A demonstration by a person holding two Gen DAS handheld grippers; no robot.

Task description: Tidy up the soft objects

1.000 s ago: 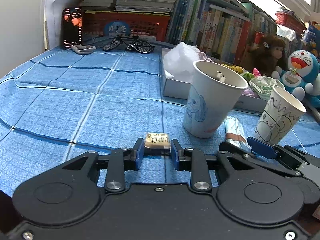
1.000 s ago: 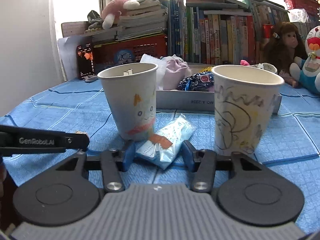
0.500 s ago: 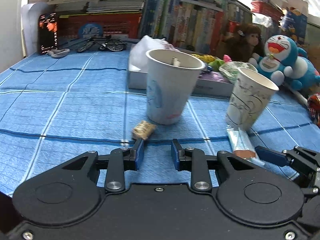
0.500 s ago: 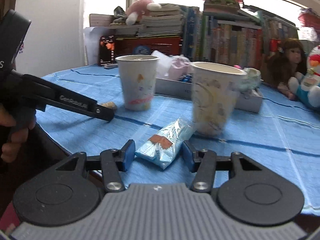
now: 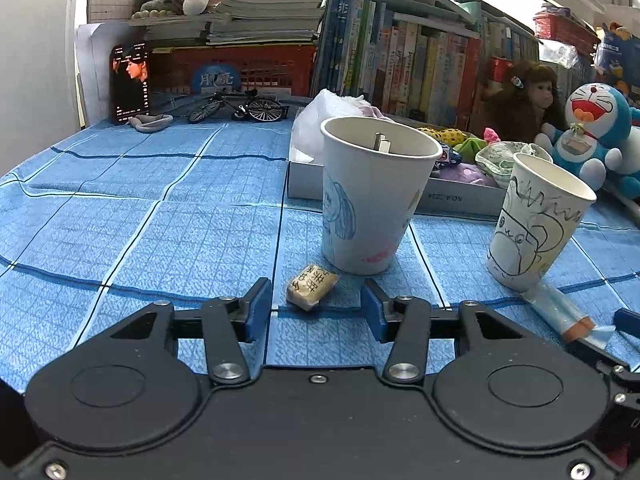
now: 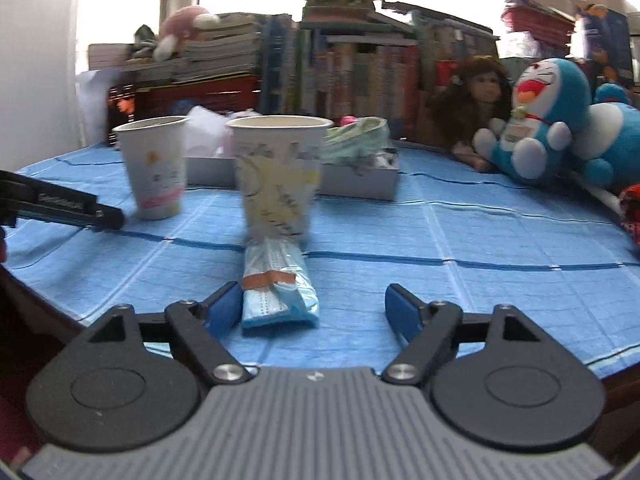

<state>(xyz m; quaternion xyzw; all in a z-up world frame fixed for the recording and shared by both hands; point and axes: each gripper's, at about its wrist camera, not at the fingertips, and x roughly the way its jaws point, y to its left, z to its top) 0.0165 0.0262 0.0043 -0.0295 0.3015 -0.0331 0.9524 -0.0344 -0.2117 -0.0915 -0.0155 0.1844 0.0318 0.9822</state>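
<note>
Both packets released; two cups

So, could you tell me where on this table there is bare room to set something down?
The widest free patch is the blue cloth left of the grey tray, reaching back to the toy bicycle. Another lies right of the scribbled cup, before the Doraemon plush. It is crowded around both cups, where the wrapped snack and mask packet lie.

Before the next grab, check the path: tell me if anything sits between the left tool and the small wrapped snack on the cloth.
Nothing visible does. The small wrapped snack lies on the blue cloth just ahead of the left tool, whose jaws have just been opening and stand clear of it. The paper cup stands behind the snack, not in the path.
</note>
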